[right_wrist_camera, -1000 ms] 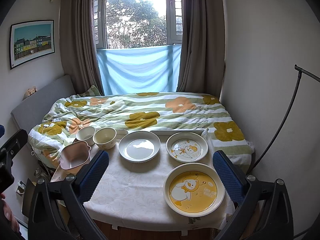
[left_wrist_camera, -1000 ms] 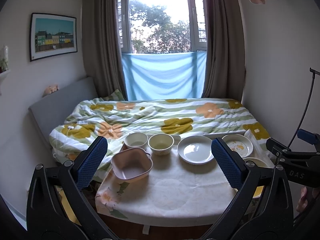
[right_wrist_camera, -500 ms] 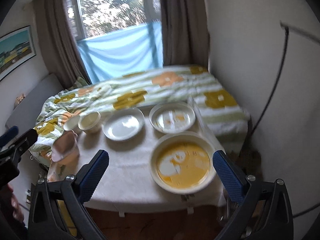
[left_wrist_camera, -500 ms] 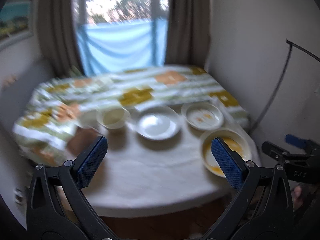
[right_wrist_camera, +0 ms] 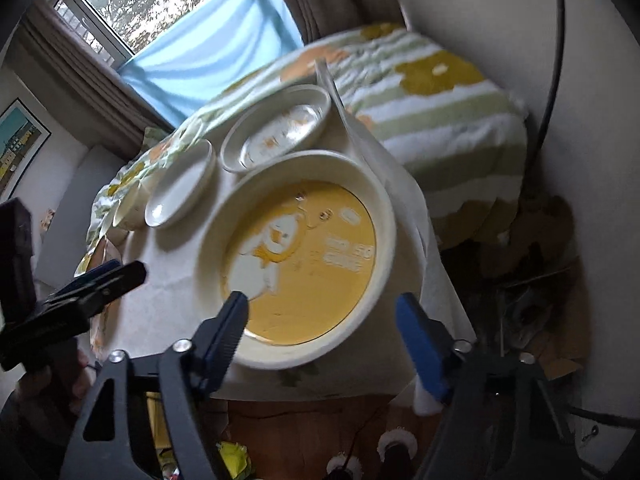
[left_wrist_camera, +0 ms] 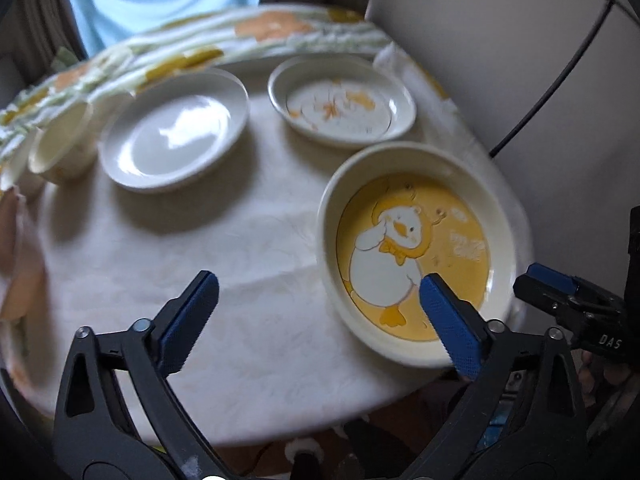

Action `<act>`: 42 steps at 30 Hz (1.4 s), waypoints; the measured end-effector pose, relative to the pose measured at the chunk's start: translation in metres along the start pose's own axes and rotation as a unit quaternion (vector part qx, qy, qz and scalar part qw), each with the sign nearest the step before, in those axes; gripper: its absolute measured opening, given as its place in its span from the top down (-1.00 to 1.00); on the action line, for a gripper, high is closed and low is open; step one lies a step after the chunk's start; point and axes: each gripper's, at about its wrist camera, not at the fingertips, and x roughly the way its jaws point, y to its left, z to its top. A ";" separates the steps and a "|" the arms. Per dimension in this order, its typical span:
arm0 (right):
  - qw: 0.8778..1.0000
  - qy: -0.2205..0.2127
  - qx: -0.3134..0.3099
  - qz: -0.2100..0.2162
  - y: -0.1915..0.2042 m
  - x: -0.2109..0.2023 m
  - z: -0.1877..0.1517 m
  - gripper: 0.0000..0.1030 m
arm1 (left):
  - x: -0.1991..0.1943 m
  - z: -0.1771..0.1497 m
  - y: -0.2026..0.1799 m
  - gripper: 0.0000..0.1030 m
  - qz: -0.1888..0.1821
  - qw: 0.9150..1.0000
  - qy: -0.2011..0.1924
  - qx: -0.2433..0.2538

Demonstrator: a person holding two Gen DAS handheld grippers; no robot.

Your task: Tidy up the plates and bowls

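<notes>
A large cream plate with a yellow duck picture (left_wrist_camera: 416, 256) sits at the table's near right corner; it also shows in the right wrist view (right_wrist_camera: 298, 260). My left gripper (left_wrist_camera: 316, 312) is open above the plate's left rim, empty. My right gripper (right_wrist_camera: 324, 320) is open and straddles the plate's near rim without holding it. Behind stand a small duck plate (left_wrist_camera: 340, 100), also in the right wrist view (right_wrist_camera: 276, 132), and a plain white plate (left_wrist_camera: 172, 128), also in the right wrist view (right_wrist_camera: 180, 184). A cream bowl (left_wrist_camera: 60, 144) sits at the far left.
The table (left_wrist_camera: 224, 280) has a white cloth and stands against a bed with a floral quilt (right_wrist_camera: 440, 92). A pink dish edge (left_wrist_camera: 12, 256) shows at the left. A wall and a black cable (left_wrist_camera: 560, 72) are on the right. Clutter lies on the floor (right_wrist_camera: 532, 280).
Both grippers have dropped and closed in on the large duck plate at the table's right corner. The dishes have not moved. Both grippers stay open.
</notes>
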 end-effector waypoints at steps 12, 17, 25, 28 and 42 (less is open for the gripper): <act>0.999 0.033 -0.022 0.027 -0.028 0.040 0.030 0.39 | 0.057 0.007 -0.001 0.51 -0.018 0.997 0.065 -0.022; 0.999 0.032 -0.026 0.019 -0.033 0.044 0.038 0.69 | 0.062 0.008 -0.003 0.57 -0.029 0.997 0.070 -0.024; 0.997 0.033 -0.067 0.008 -0.032 0.048 0.045 0.72 | 0.064 0.013 -0.007 0.58 -0.024 0.997 0.068 -0.014; 0.995 0.034 -0.092 -0.002 -0.029 0.049 0.046 0.72 | 0.064 0.014 -0.012 0.58 -0.011 0.998 0.066 -0.004; 0.986 0.024 -0.163 0.009 -0.004 0.039 0.062 0.72 | 0.024 0.006 0.006 0.58 0.003 0.999 0.031 -0.040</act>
